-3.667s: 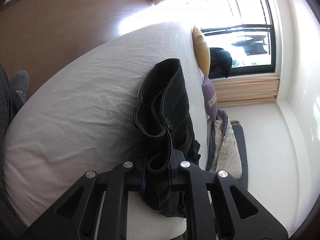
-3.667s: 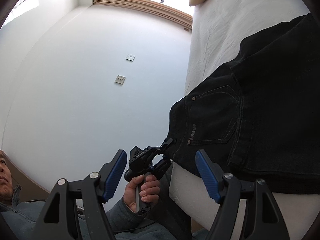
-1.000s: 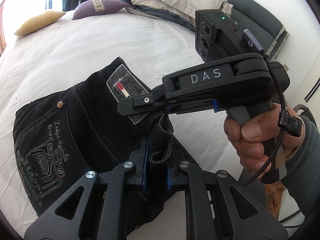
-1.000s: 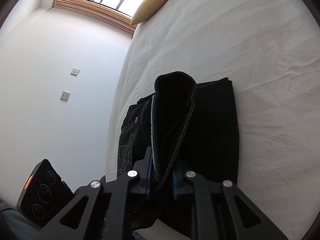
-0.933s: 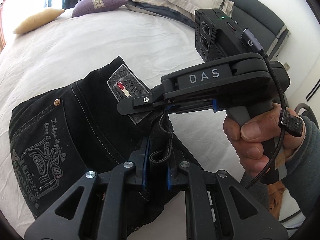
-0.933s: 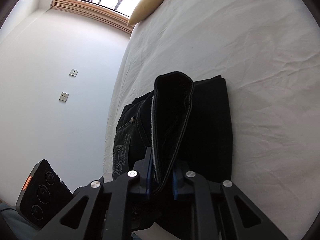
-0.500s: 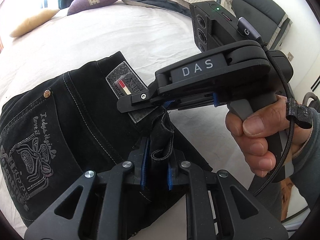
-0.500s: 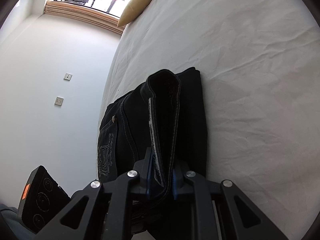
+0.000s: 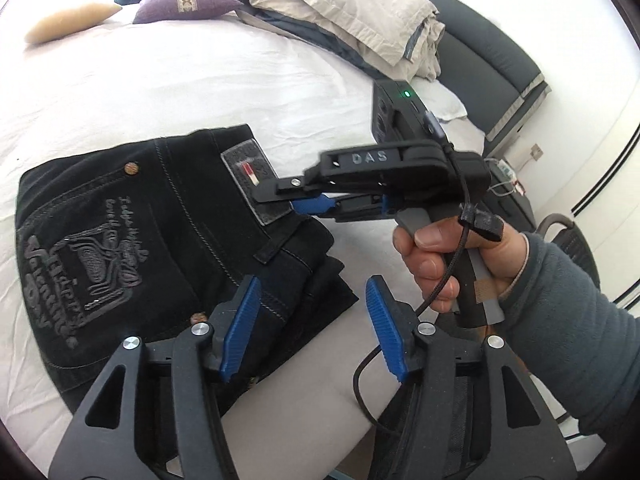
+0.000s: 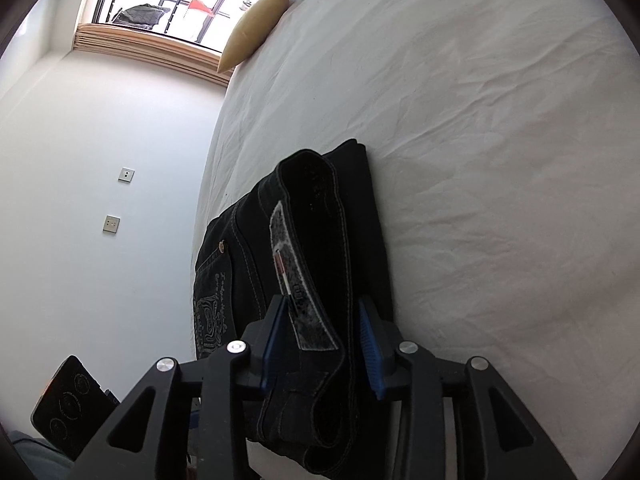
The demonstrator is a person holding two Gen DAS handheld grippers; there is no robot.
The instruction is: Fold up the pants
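Both jaws just opened off pants [image 9: 160,240].

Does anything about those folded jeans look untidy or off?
Mostly neat, but the waistband of the jeans stands up in a loop between the right gripper's open jaws instead of lying flat on the bed.

Your left tongs [image 9: 312,330] have just been opening: the 2 blue pads [image 9: 240,324] stand apart with nothing pressed between them. Your right tongs [image 10: 322,344] have also just been opening; their pads flank the waistband loosely. Your right hand [image 9: 448,256], in a grey sleeve [image 9: 568,320], grips its handle.
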